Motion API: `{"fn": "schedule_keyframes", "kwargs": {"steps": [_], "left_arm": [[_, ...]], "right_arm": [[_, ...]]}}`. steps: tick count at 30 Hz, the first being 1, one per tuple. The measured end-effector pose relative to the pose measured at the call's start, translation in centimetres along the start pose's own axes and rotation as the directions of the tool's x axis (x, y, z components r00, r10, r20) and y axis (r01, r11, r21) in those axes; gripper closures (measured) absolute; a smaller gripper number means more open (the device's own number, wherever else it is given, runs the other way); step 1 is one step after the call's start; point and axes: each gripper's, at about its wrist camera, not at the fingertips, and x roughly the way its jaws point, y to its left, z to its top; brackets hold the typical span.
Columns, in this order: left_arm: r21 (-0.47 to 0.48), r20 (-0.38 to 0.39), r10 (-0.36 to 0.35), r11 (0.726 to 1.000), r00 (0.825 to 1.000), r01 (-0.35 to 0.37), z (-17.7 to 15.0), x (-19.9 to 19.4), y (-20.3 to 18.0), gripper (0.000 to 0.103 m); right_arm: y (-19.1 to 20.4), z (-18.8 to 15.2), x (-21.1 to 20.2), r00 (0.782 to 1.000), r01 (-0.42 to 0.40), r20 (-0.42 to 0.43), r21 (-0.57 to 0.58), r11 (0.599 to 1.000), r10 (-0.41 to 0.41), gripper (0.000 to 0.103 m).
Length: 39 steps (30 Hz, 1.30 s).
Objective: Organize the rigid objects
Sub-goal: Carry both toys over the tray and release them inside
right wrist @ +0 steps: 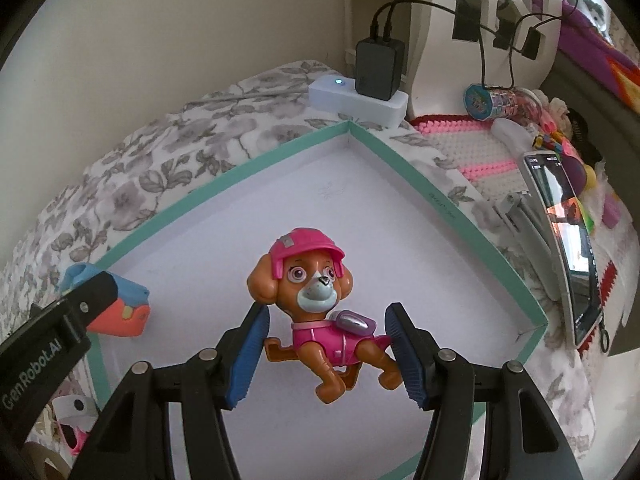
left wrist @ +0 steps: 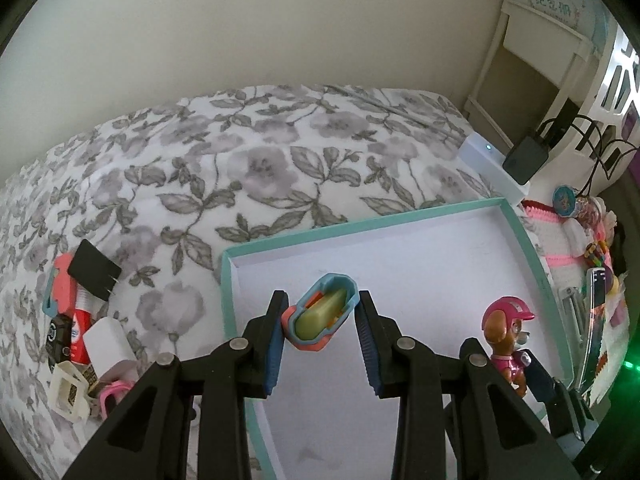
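Note:
A white tray with a teal rim (left wrist: 520, 236) lies on the flowered bedspread (left wrist: 248, 168). My left gripper (left wrist: 322, 326) is open around a blue and coral toy with a green block (left wrist: 320, 316) lying in the tray; neither pad clearly presses it. My right gripper (right wrist: 326, 344) is open around a toy dog with a pink helmet (right wrist: 310, 292) that stands in the tray (right wrist: 472, 220). The dog also shows in the left wrist view (left wrist: 506, 336). The blue and coral toy also shows in the right wrist view (right wrist: 124, 304).
A pile of small objects (left wrist: 80, 320) lies on the bedspread left of the tray: a black plug, white charger, red tube, pink and white pieces. A white power strip (right wrist: 356, 98) with a black adapter sits behind the tray. A phone (right wrist: 568, 240) and toys lie right.

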Motion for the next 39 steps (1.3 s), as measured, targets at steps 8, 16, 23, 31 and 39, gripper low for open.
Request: {"fn": "schedule_keyframes", "kwargs": {"steps": [8, 16, 23, 31, 39], "left_arm": [[0.004, 0.026, 0.017, 1.0, 1.0, -0.017, 0.1, -0.7, 0.1, 0.042], [-0.051, 0.031, 0.044, 0.998, 0.999, -0.043, 0.2, -1.5, 1.8, 0.027], [-0.119, 0.02, 0.064, 0.991, 0.998, -0.061, -0.1, -1.9, 4.2, 0.016], [-0.222, 0.007, 0.074, 0.972, 0.997, -0.071, -0.7, -2.1, 8.0, 0.007], [-0.271, 0.053, 0.099, 0.959, 0.994, -0.081, -1.1, -2.9, 10.3, 0.003]], "right_arm": [[0.1, -0.1, 0.2, 1.0, 0.003, -0.006, -0.011, 1.0, -0.003, 0.04], [0.8, -0.3, 0.2, 1.0, -0.001, -0.004, -0.051, 0.999, 0.0, 0.039], [1.3, -0.4, 0.1, 1.0, -0.003, 0.003, -0.084, 0.996, 0.003, 0.033], [1.7, -0.8, 0.0, 1.0, -0.01, 0.008, -0.113, 0.994, 0.011, 0.015], [2.2, -1.4, -0.2, 1.0, -0.028, 0.009, -0.14, 0.99, 0.029, 0.003]]}}
